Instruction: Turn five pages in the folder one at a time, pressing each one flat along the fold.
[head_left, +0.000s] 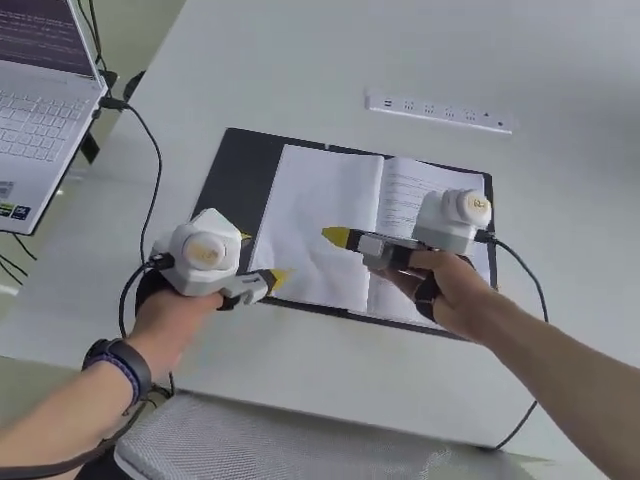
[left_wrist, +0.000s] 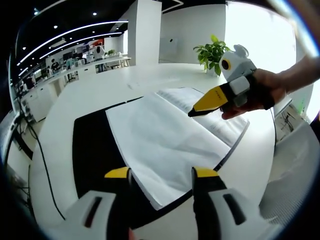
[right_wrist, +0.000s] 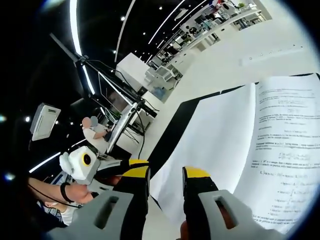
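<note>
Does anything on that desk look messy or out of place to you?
Nothing is spilled or damaged. The one oddity is the turned page on the left side of the folder: it looks faintly rippled rather than pressed flat. The laptop and power strip sit tidy.

Laptop (head_left: 35, 90) cut off at left edge; page print (head_left: 405, 185) unreadably small.

An open laptop (head_left: 40, 90) was spotted at the left edge of the white table (head_left: 300, 60), a black cable (head_left: 152, 170) plugged in beside it — a white power strip (head_left: 438, 113) was laid farther back.
</note>
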